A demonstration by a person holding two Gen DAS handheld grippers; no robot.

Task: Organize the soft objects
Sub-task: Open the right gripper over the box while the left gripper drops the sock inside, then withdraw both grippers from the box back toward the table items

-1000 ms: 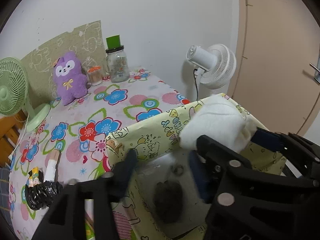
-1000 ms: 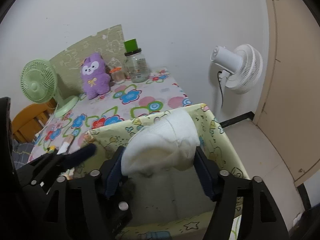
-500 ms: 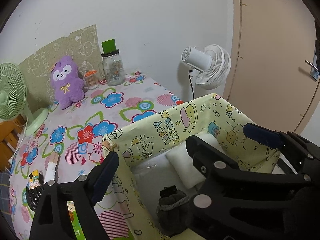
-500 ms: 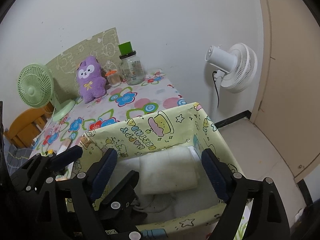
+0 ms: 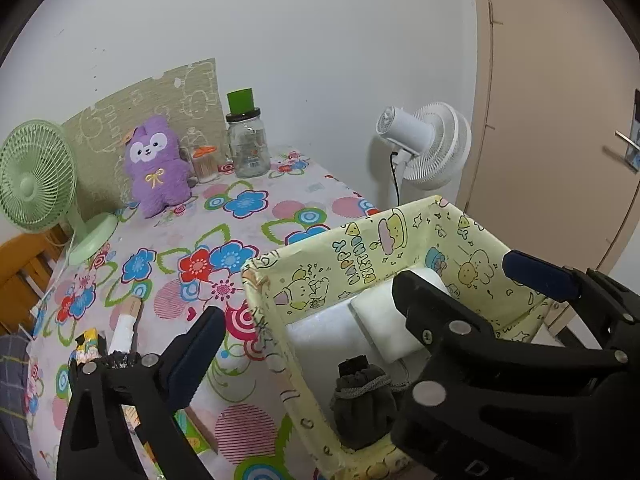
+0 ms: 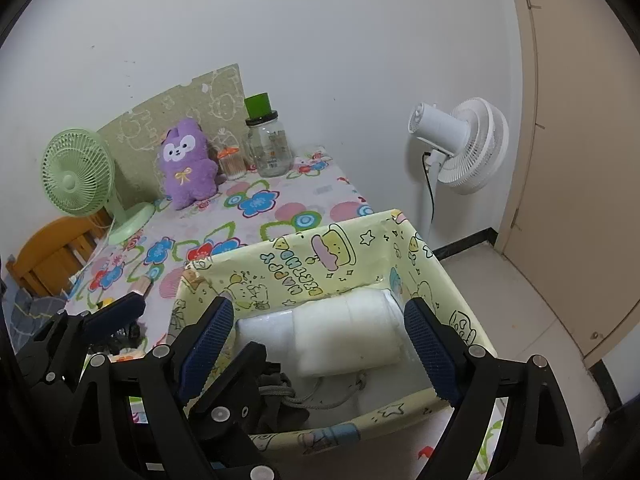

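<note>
White folded towel (image 6: 348, 332) lies inside the yellow box (image 6: 280, 268), beside a grey pouch (image 5: 362, 400). My left gripper (image 5: 356, 308) is opening, empty; my right gripper (image 6: 320, 344) stands spread, empty. Judged light, limp, compressible: pinch across the fold's thick middle.

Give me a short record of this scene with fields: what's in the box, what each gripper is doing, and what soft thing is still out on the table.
box: yellow cartoon-print box at table edge
in box: folded white cloth; dark drawstring pouch
left gripper: jaws opening, nothing between them
right gripper: open above the cloth, not gripping it
still out: purple plush toy against the back board
</note>
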